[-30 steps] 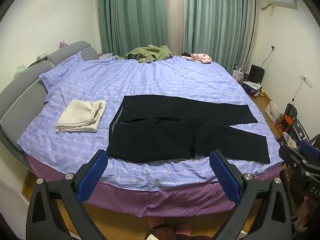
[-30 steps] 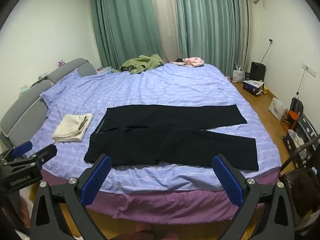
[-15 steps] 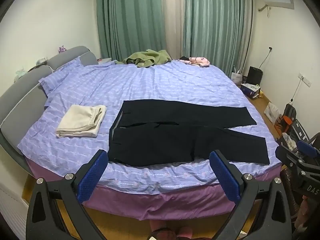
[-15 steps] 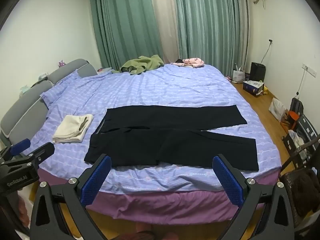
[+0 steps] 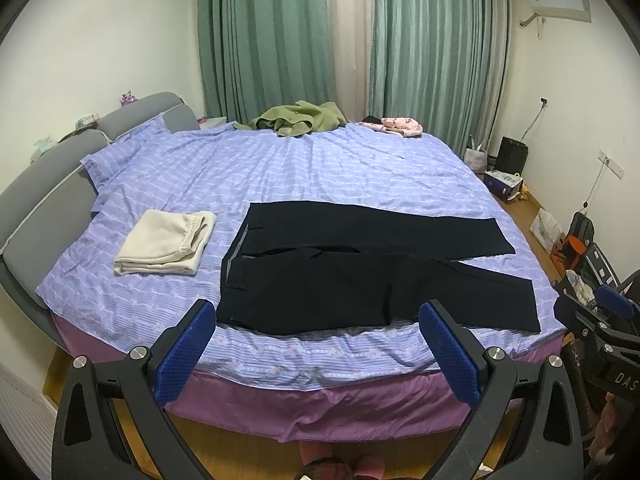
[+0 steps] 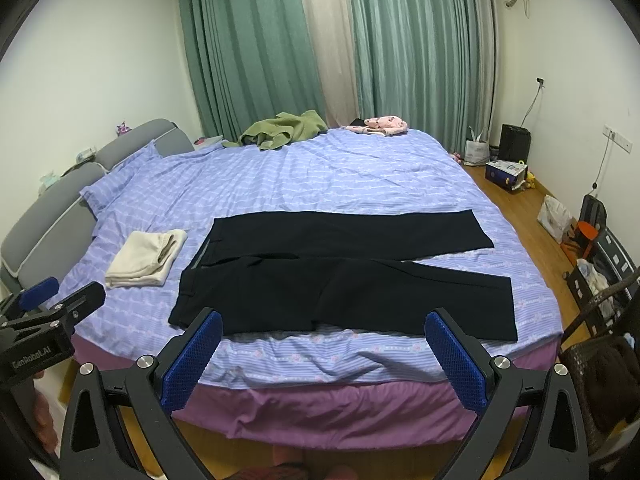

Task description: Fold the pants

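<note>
Black pants (image 5: 360,272) lie flat on the purple striped bed (image 5: 320,168), waist to the left, both legs spread to the right; they also show in the right wrist view (image 6: 340,280). My left gripper (image 5: 318,344) is open and empty, held back from the bed's near edge in front of the waist. My right gripper (image 6: 324,350) is open and empty, also back from the near edge in front of the pants. Neither touches the cloth.
A folded cream garment (image 5: 166,242) lies left of the pants. A green garment (image 5: 300,120) and a pink one (image 5: 400,126) lie at the bed's far side. Grey headboard (image 5: 36,208) at left. Bags, boxes and a chair (image 6: 600,264) stand on the wooden floor at right.
Both grippers have drawn back and tilted up a little, so the bed sits slightly lower and farther in view. The pants have not moved.
</note>
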The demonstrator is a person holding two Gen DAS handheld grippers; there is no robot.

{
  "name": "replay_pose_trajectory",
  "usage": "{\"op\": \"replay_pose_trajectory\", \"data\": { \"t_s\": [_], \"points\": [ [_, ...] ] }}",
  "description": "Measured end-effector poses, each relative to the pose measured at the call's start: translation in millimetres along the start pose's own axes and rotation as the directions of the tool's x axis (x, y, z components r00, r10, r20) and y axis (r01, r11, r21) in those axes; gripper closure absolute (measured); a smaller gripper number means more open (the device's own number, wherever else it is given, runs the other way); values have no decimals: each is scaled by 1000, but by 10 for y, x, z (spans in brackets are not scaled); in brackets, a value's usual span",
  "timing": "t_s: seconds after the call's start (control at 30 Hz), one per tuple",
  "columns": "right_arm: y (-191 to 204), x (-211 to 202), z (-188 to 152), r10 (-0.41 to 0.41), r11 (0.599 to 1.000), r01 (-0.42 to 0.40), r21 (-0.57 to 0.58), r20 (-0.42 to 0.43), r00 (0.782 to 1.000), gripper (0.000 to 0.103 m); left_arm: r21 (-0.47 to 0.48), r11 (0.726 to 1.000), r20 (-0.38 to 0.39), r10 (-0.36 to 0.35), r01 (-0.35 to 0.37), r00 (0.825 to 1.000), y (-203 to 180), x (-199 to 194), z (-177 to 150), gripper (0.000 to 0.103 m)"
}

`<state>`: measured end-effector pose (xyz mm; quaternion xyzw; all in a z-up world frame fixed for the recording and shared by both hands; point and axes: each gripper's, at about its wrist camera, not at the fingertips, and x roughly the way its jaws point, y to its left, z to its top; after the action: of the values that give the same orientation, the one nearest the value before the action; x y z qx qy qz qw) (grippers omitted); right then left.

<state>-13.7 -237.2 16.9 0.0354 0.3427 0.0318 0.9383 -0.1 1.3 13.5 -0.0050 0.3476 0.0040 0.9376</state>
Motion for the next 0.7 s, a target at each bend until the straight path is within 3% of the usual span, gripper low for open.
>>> {"op": "replay_pose_trajectory", "data": {
  "t_s": [0.7],
  "points": [
    [-8,-19,2,2,1000,-2,1,3,1000,0,-6,1000,7,6,-6,1000,47,-11,34,0]
  ]
}}
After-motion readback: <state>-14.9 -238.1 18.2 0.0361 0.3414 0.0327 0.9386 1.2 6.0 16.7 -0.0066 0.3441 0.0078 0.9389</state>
